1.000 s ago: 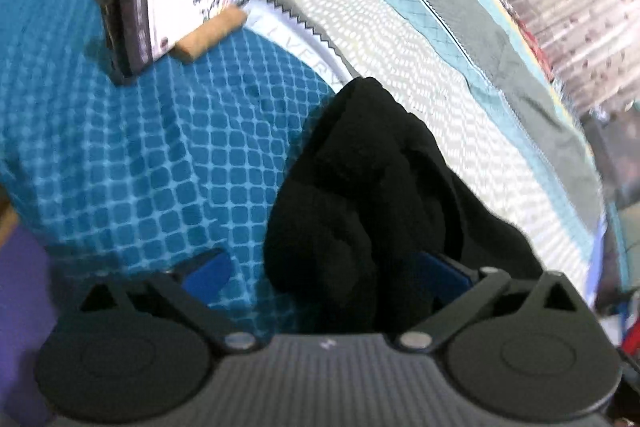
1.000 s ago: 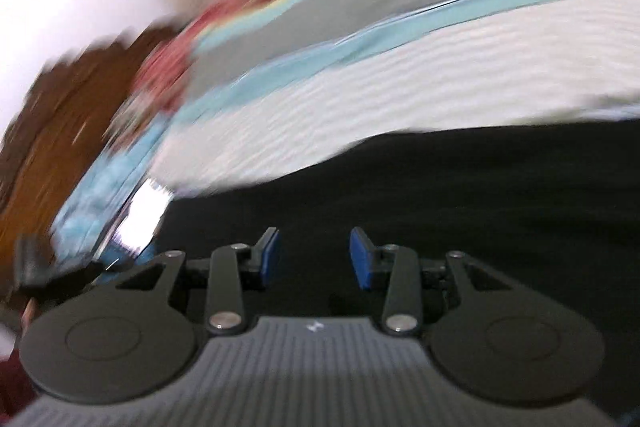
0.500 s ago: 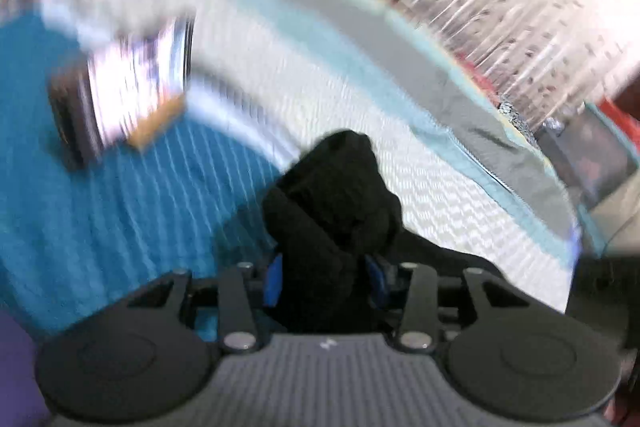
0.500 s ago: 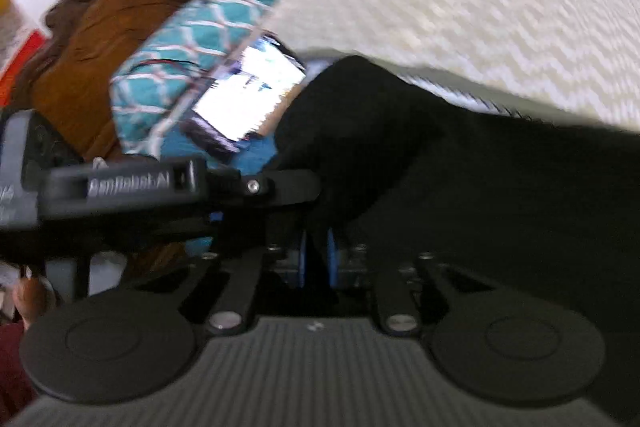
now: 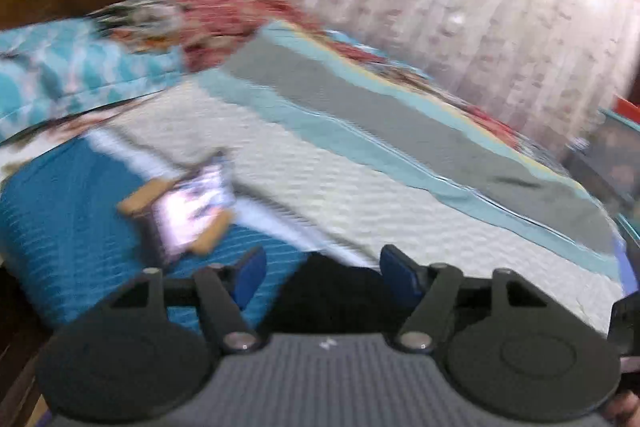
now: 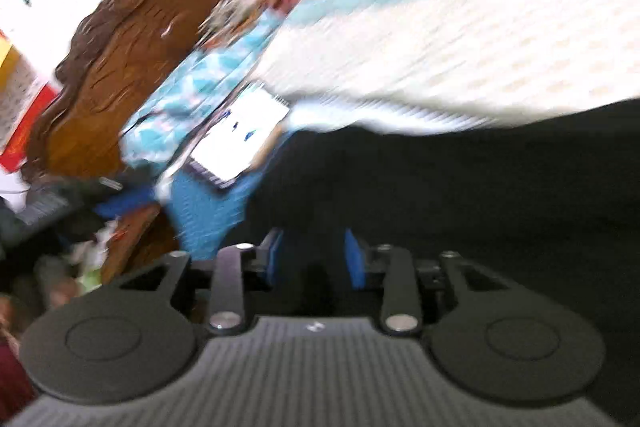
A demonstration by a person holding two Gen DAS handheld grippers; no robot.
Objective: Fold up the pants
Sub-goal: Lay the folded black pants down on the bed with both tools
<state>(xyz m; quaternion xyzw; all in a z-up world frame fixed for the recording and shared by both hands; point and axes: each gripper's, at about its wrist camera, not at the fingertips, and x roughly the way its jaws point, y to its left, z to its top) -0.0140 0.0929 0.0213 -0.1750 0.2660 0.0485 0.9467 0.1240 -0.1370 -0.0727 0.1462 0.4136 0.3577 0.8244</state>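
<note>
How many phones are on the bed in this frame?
1. The phone, screen lit, sits propped on the blue part of the bedspread, near the black pants; the right wrist view shows it too. Others could be out of view.

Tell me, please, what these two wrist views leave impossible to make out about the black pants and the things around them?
- Black fabric pants: right wrist view, cut off by the frame and the right gripper; fold state unclear.
- Left wrist view: only a dark patch shows, behind the left gripper.
- Lit-screen phone: motion blur makes the screen unreadable.
</note>
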